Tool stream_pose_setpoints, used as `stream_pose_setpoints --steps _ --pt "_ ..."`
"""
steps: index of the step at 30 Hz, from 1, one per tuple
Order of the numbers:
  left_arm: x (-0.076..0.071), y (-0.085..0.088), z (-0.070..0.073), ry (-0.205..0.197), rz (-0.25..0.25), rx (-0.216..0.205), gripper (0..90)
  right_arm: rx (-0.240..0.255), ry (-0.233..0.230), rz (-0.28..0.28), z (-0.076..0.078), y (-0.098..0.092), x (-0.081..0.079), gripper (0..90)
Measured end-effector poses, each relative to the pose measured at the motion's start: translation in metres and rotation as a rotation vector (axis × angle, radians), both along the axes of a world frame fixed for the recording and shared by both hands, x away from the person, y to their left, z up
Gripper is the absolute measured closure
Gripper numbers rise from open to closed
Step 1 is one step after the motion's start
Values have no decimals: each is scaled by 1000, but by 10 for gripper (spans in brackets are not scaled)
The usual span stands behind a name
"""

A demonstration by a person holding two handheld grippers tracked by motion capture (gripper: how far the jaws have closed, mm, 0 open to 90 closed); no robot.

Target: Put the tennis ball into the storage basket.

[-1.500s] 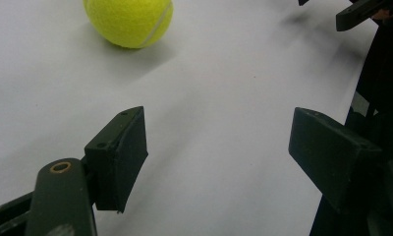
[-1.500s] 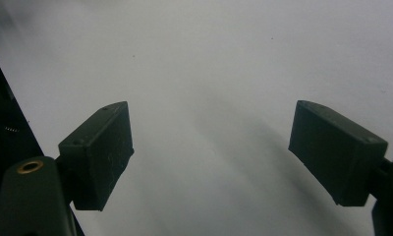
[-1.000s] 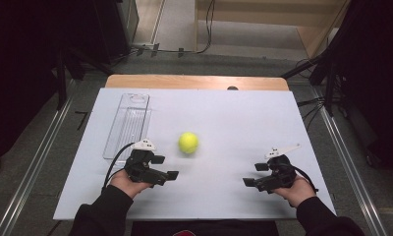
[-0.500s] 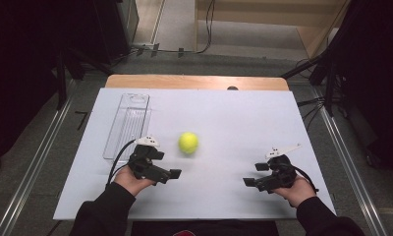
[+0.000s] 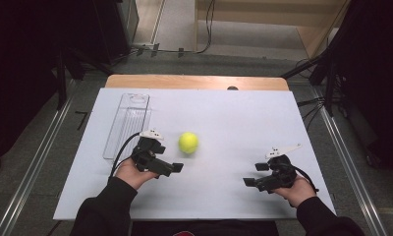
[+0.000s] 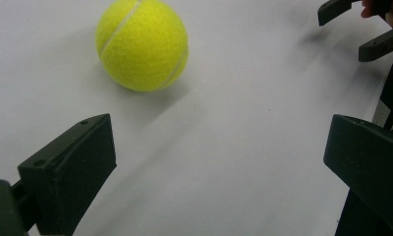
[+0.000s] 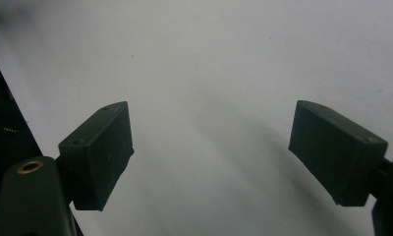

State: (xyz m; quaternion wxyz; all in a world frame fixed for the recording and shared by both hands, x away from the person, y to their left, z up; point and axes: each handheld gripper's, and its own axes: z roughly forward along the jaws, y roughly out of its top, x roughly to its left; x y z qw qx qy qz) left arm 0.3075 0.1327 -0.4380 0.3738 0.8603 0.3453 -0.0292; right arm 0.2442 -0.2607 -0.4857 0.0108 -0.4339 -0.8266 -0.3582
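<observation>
A fuzzy yellow-green tennis ball [image 5: 188, 142] is resting on the white table sheet [image 5: 224, 118], a little left of the centre of the high view and toward the upper left of the left gripper view [image 6: 142, 44]. The left gripper [image 5: 171, 168] is being held just below and left of the ball, and its jaws have just been opening; they are now standing wide, with nothing between them, and the ball is lying beyond their tips, off to one side. The right gripper [image 5: 250, 182] is being held low in the right part of the high view, well apart from the ball, its jaws also spread wide over bare sheet. A clear plastic oblong tray [image 5: 128, 123] is lying at the left, just above the left hand.

The ball is judged to be the risk. Because it is sitting off the line between the jaws, one pad is likely to be brought against it first, and it could be nudged into rolling across the smooth sheet. A grip closed off-centre on the round felt could also squeeze the ball out forward.
</observation>
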Motion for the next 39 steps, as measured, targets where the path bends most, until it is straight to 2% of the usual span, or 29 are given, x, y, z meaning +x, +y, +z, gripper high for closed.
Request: stream_pose_setpoints --steps 6,30,39 --pt "5 -4 4 -11 -5 8 0 0 -2 2 0 0 0 146" --pt "31 -19 13 -16 -3 4 0 -2 0 4 0 0 0 146" --pt "42 -26 14 -22 -11 25 0 0 -4 9 0 1 -1 146"
